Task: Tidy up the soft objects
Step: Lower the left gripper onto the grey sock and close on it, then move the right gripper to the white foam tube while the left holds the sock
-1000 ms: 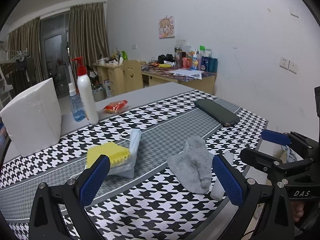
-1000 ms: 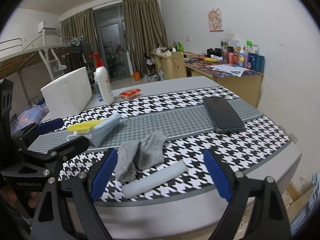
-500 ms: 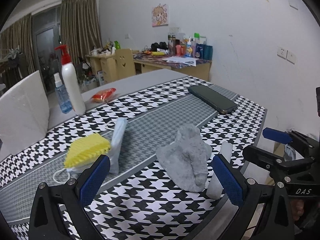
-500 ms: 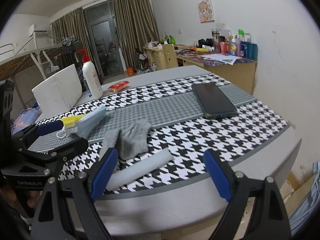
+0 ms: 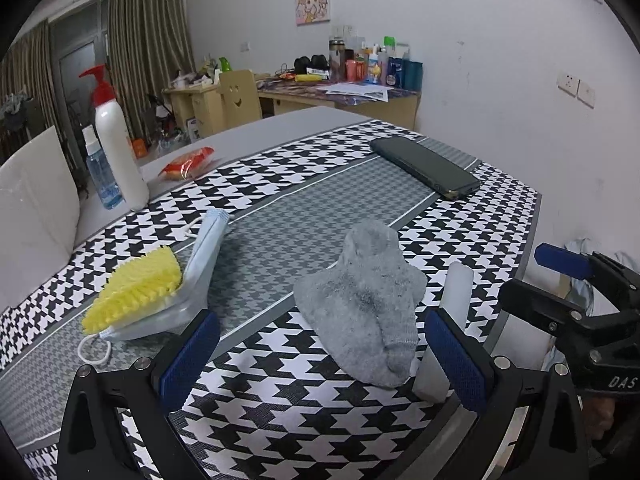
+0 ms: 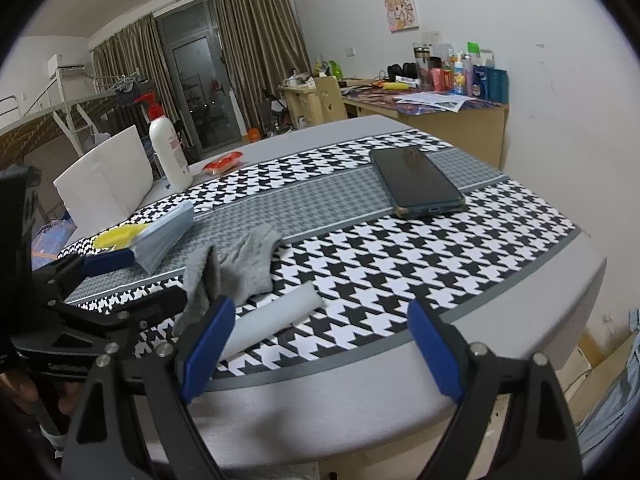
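A crumpled grey sock (image 5: pixel 366 304) (image 6: pixel 236 262) lies on the houndstooth table runner (image 5: pixel 280 216). A white foam roll (image 5: pixel 448 320) (image 6: pixel 276 318) rests just right of it, near the table edge. Further left sits a yellow bristly sponge (image 5: pixel 136 286) (image 6: pixel 116 236) on a pack of blue face masks (image 5: pixel 200 264) (image 6: pixel 164 232). My left gripper (image 5: pixel 320 360) is open, low over the runner, with the sock ahead between its blue pads. My right gripper (image 6: pixel 320 348) is open over the table's near edge, its left pad close to the foam roll, nothing held.
A dark phone (image 5: pixel 424 166) (image 6: pixel 416 182) lies at the far right of the runner. A white pump bottle (image 5: pixel 116 140) (image 6: pixel 168 148), a small blue spray bottle (image 5: pixel 100 176), a red snack packet (image 5: pixel 186 162) and a white foam block (image 5: pixel 32 216) (image 6: pixel 104 180) stand at the left rear.
Both grippers have moved forward and down toward the table; the sock, foam roll and sponge appear larger and nearer. Both stayed open, and nothing on the table shifted.
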Demonstrator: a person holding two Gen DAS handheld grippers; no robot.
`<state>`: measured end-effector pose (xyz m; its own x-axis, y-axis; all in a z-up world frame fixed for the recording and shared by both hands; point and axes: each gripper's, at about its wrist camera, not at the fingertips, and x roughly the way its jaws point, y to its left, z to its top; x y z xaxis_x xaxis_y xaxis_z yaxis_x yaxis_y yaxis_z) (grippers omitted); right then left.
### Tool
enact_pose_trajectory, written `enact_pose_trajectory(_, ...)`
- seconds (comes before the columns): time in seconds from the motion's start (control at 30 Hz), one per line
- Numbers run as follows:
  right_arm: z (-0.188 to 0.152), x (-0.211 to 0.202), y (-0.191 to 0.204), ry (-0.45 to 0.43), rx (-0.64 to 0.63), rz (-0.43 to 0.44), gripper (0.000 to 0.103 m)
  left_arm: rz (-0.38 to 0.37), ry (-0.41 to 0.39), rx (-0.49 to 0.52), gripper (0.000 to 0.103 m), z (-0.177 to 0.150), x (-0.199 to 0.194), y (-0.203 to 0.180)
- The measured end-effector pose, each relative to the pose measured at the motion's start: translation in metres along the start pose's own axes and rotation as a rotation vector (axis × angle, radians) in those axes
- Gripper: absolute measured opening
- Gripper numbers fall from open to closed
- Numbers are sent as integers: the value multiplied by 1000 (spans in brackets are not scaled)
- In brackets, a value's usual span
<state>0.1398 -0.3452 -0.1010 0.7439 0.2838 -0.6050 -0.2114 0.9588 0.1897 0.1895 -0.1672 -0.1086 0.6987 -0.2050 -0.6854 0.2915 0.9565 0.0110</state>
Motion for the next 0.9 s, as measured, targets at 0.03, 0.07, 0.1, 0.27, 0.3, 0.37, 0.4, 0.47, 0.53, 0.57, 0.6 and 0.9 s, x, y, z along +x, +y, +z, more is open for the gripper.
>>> enact_pose_trajectory(0.03, 0, 0, 0, 1, -2, 2, 91, -3, 1, -1, 102, 1, 1, 0)
enact_pose_trajectory(0.07, 0, 1, 0, 3, -5, 0, 91, -4, 2, -1, 101, 1, 2, 0)
enact_pose_trajectory(0.1, 0, 2, -1, 5, -8, -3, 91, -6, 5, 0, 100, 2, 4, -1)
enact_pose_trajectory(0.27, -1, 8, -9, 16, 13, -2, 91, -46, 60, -20, 82, 6, 22, -2)
enact_pose_trajectory(0.3, -2, 9, -9, 17, 14, -1, 91, -57, 77, -24, 80, 6, 25, -2)
enact_pose_trajectory(0.37, -3, 9, -10, 14, 12, 0, 91, -71, 92, -31, 76, 6, 29, -3)
enact_pose_trajectory(0.4, -3, 8, -10, 11, 10, 0, 91, -71, 92, -32, 72, 7, 29, -3)
enact_pose_trajectory(0.47, -3, 9, -10, 11, 7, 5, 91, -73, 96, -24, 66, 6, 30, -5)
enact_pose_trajectory(0.53, -2, 12, -9, 19, 6, 11, 91, -79, 111, -18, 55, 6, 34, -7)
enact_pose_trajectory(0.57, -1, 13, -8, 24, 4, 13, 91, -83, 122, -18, 53, 6, 36, -7)
enact_pose_trajectory(0.6, -1, 15, -7, 31, 3, 14, 91, -80, 119, -20, 49, 7, 35, -7)
enact_pose_trajectory(0.9, -2, 22, 7, 63, -2, 17, 91, -82, 116, -45, 16, 6, 34, -2)
